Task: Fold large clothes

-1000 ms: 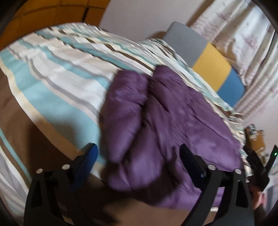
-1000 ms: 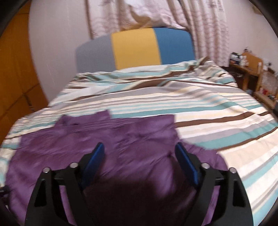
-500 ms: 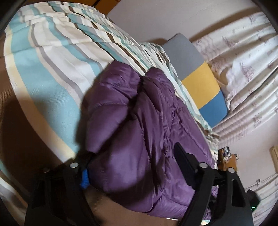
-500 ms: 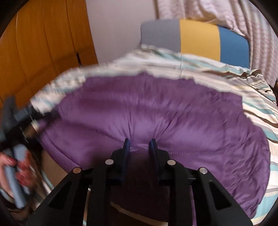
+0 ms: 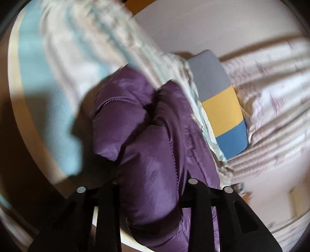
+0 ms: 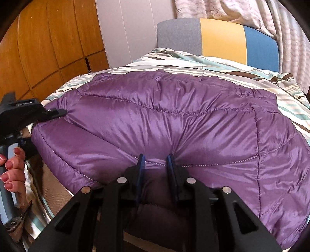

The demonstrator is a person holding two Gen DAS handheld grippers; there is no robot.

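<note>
Jacket, purple and quilted, is spread on the bed along its near edge. Its near hem is pinched by the right hand-held gripper; its left end is being clamped by the closing left hand-held gripper.

A home bedroom. A bed with a striped duvet cover in cream, teal and brown fills the middle, ending at a padded headboard in grey, yellow and blue. Patterned curtains hang at the far right, and wooden wardrobe doors line the left wall.
</note>
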